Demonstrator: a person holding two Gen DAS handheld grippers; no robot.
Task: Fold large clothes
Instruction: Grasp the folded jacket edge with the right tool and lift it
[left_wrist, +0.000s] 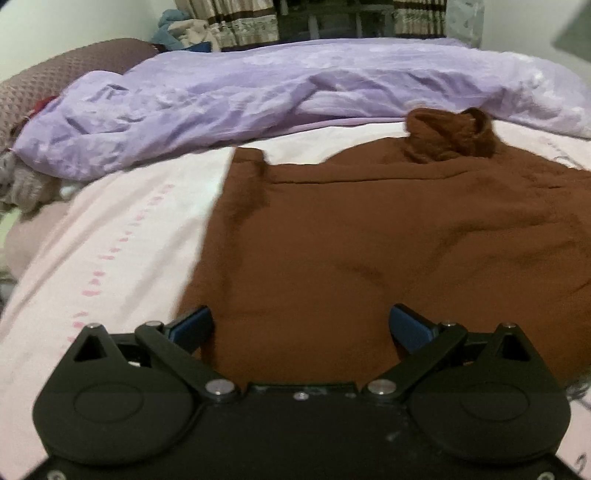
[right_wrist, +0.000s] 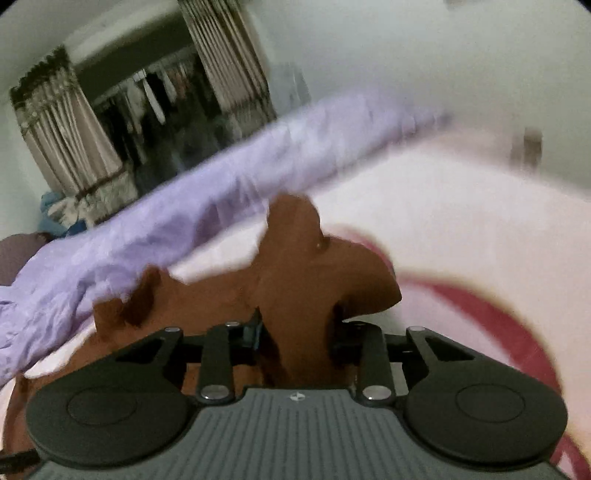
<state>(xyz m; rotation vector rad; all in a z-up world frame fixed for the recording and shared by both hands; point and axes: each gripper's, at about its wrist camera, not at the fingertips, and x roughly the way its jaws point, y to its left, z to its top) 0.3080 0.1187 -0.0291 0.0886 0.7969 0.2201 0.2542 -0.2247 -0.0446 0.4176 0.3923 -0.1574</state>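
A large brown fleece garment (left_wrist: 369, 229) lies spread on the pale pink bed sheet (left_wrist: 122, 229), its bunched collar or hood (left_wrist: 447, 136) at the far side. My left gripper (left_wrist: 301, 325) is open and empty, hovering over the garment's near edge. My right gripper (right_wrist: 295, 339) is shut on a fold of the brown garment (right_wrist: 295, 266) and holds it lifted above the bed, the cloth standing up between the fingers. The right view is blurred by motion.
A crumpled lilac duvet (left_wrist: 258, 92) lies along the far side of the bed, also in the right wrist view (right_wrist: 184, 206). A brown pillow (left_wrist: 55, 81) is at far left. Curtains (right_wrist: 62, 140) and a dark closet stand behind. A red-patterned sheet (right_wrist: 480, 306) is at right.
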